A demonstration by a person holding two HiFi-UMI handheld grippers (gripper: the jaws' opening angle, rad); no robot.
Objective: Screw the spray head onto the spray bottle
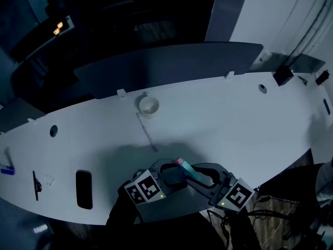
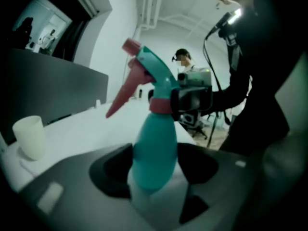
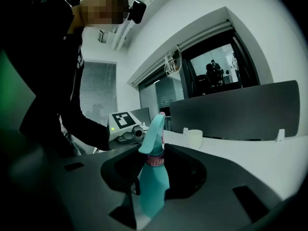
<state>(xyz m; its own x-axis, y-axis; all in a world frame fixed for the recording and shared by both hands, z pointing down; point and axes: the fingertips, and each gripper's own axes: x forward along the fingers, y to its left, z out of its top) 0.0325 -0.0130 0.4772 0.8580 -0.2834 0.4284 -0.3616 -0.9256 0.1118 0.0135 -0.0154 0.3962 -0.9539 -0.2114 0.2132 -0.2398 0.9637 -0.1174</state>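
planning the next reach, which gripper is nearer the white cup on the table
Left. In the head view the left gripper sits almost straight below the white cup; the right gripper is farther, down and to the cup's right.

A white cup (image 1: 148, 106) stands on the long white surface (image 1: 218, 124), near its far edge. A thin rod (image 1: 146, 133) lies just beside the cup. At the left lie a flat black rectangle (image 1: 84, 188) and a thin black tool (image 1: 36, 184), near each other. A dark partition (image 1: 171, 61) stands behind the surface. A small black box (image 1: 283, 76) sits at the far right.
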